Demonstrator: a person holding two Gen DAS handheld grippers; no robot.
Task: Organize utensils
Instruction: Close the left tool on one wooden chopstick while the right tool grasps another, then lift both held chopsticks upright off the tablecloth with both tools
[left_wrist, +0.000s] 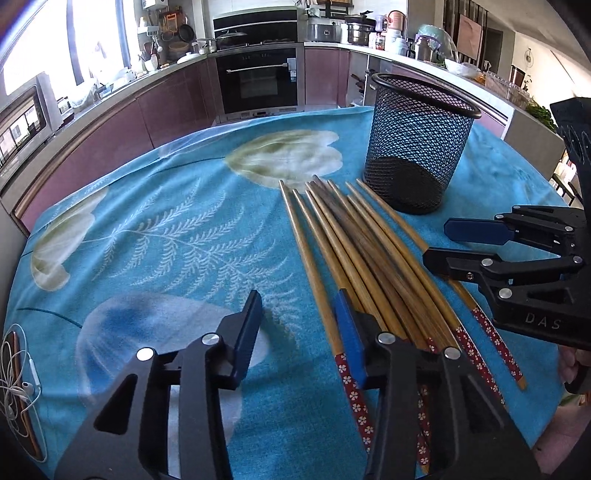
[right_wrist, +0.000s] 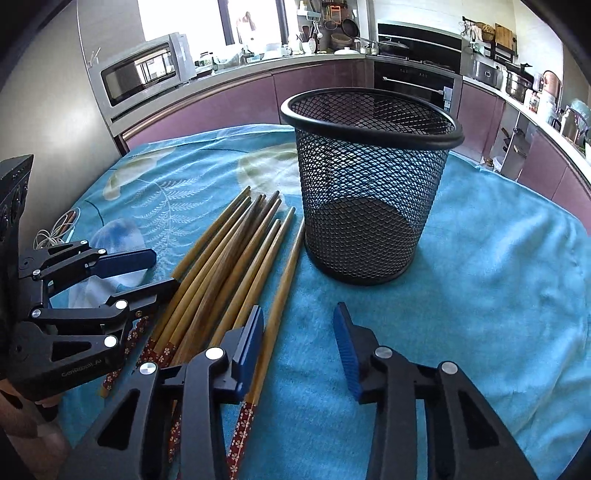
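Lying side by side on a blue flowered tablecloth (left_wrist: 166, 229), a bundle of wooden chopsticks (left_wrist: 354, 254) fans out just beside an upright black mesh cup (right_wrist: 369, 184). The left gripper (left_wrist: 299, 325) hangs over the bundle's left edge, jaws spread, pinching nothing. The right gripper (right_wrist: 299, 332) hangs over its right edge, jaws likewise spread and empty.

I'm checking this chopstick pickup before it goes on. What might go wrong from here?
1. The chopsticks lie touching in a fan, so jaws closing on one may drag its neighbours.
2. The left gripper and right gripper work the same end of the pile and may collide.
3. The empty mesh cup stands close by; a swung chopstick might tip it.
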